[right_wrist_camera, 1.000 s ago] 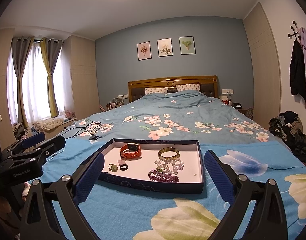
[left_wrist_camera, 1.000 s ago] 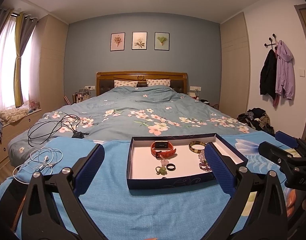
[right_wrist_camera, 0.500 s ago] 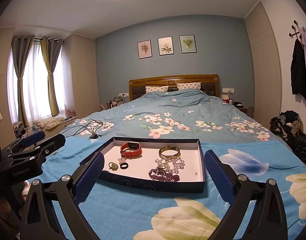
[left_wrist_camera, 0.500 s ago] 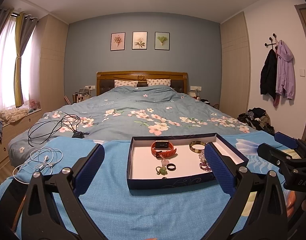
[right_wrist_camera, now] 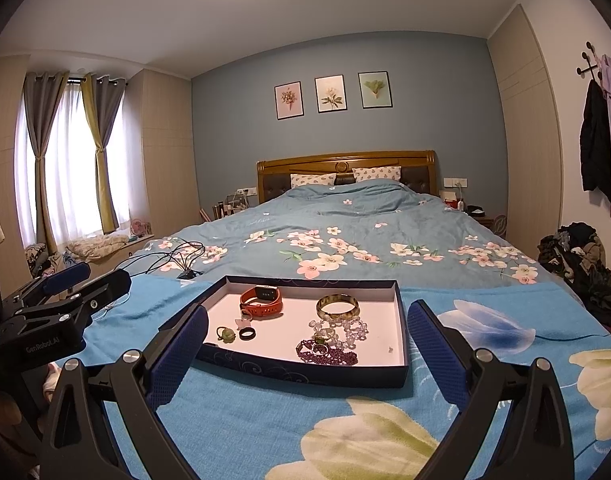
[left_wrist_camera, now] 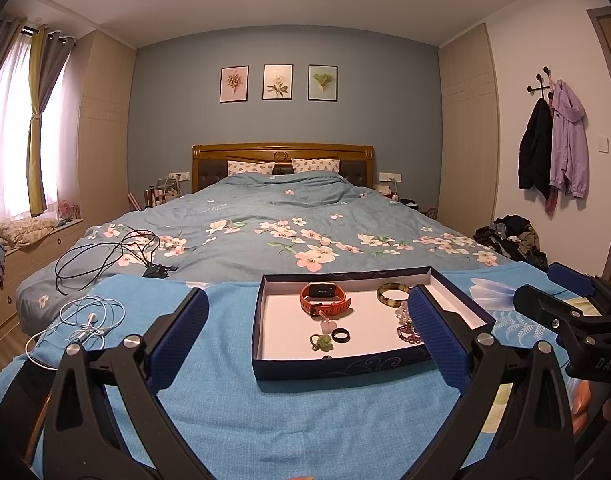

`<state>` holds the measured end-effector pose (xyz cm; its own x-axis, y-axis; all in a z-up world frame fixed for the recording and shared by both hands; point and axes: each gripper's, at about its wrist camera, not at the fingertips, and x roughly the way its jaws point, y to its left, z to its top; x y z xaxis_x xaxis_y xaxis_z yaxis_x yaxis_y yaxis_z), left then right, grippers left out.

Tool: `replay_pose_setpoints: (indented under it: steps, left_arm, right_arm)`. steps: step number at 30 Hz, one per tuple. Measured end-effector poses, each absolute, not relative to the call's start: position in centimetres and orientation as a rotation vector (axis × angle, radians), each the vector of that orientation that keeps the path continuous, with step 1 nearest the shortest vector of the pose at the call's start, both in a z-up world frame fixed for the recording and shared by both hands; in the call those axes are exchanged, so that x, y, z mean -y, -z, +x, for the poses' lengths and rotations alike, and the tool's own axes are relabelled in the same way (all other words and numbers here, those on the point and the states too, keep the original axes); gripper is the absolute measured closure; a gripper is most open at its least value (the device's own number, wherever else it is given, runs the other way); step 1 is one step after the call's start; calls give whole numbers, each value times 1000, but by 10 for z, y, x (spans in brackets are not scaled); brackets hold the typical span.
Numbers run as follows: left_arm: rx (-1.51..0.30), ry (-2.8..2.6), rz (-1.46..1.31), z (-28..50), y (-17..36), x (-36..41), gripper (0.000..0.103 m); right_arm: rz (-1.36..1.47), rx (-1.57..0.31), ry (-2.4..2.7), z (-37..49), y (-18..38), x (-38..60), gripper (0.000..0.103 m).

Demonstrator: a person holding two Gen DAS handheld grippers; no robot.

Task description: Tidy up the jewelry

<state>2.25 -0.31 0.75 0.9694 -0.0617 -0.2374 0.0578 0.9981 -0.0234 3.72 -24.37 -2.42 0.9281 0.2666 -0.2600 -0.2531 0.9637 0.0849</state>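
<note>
Your left gripper (left_wrist_camera: 307, 334) has its jaws wide apart and holds nothing; your right gripper (right_wrist_camera: 305, 344) is spread just as wide, also empty. Both hover above the bright blue woven cloth (left_wrist_camera: 233, 420) at the foot of the bed.

The shallow dark-blue cardboard tray with a white floor (right_wrist_camera: 305, 374) lies just ahead of your right jaws, centred in the gap between them, with its left near corner hidden behind the left pad. From your left gripper the same tray (left_wrist_camera: 337, 366) sits ahead and toward the right pad, which covers part of its right side.

Inside the tray, seen through your right jaws:
- the orange-strapped smartwatch (right_wrist_camera: 262, 301) at the far left;
- the mottled yellow-green bangle (right_wrist_camera: 338, 306) at the far side, right of the watch;
- the string of clear glass beads (right_wrist_camera: 339, 330) just nearer than the bangle;
- the dark purple bead strand (right_wrist_camera: 327, 353) closest to you, near the front wall;
- the small black ring (right_wrist_camera: 247, 334) and the green stone pendant (right_wrist_camera: 226, 334) side by side, just ahead of the left pad.

Outside your left jaws, beyond the left pad, a tangle of white earphone cable (left_wrist_camera: 85, 320) lies on the cloth, and a looped black cable (left_wrist_camera: 105, 256) lies farther off on the floral duvet (left_wrist_camera: 285, 216).
</note>
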Motion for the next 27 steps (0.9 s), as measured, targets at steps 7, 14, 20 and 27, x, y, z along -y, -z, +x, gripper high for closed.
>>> replay_pose_setpoints:
  steps: [7,14,20,27]
  left_arm:
    - [-242,61,-18,23,-8,3,5]
    - [-242,62,-17,23,-8,3,5]
    - [-243,61,-15,23,-8,3,5]
    - [-245,63,-16,23,-7,3,5]
  right_arm:
    - [47,-272,-268,37,24,243,7]
    - [48,-272,-267,36,26,244,7]
    - [47,-272,-267,35,26,244,7]
    - [47,-272,-266,35,26,244,7]
